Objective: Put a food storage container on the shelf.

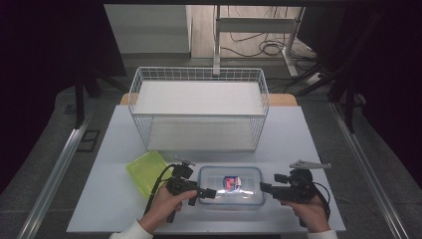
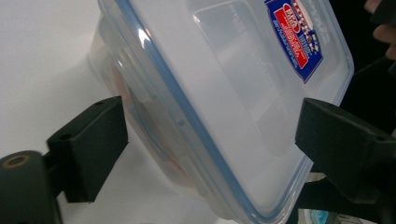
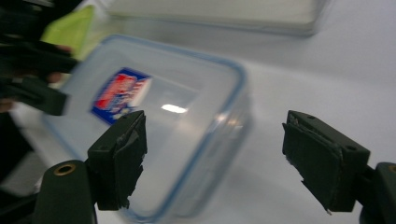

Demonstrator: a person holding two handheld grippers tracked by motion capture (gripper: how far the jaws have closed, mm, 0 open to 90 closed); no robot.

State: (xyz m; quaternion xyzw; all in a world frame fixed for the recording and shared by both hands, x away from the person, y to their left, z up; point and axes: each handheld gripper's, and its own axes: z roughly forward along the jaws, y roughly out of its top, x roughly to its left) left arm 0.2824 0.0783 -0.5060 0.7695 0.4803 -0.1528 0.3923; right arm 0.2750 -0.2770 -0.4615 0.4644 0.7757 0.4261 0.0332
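High view, table: a pale table (image 1: 119, 199) with a white wire basket (image 1: 199, 107) sitting toward 12 o'clock, pretty much centred.
High view, container: clear plastic container (image 1: 231, 187) with a blue-trimmed lid and a red-and-blue sticker, down near the front edge at 6 o'clock, right between the two grippers.
High view, green lid: a lime green lid (image 1: 145, 171) lies flat at about 9 o'clock from the container, just beside it.
High view, left gripper: left gripper (image 1: 208, 193) is at the container's 9 o'clock end, tips right on the edge, held in the person's left hand (image 1: 161, 206).
High view, right gripper: right gripper (image 1: 263, 188) is at the 3 o'clock end, tips just at the rim, right hand (image 1: 311, 211) behind it.
Left gripper view, jaws: spread wide, one at 8 o'clock and one at 4 o'clock, with the container's (image 2: 224, 93) lid edge running between them. They straddle it but aren't clamped on it as far as I can see.
Left gripper view, sticker: label (image 2: 294, 37) sits up at 1 o'clock.
Right gripper view, jaws: also wide open, nothing gripped. The near corner of the container (image 3: 154, 121) sits in front of the 8 o'clock jaw, while the 4 o'clock jaw has bare table around it.
Right gripper view, rest: it's blurry, but the green lid (image 3: 70, 28) shows at 11 o'clock and the left gripper (image 3: 46, 100) at 9 o'clock.
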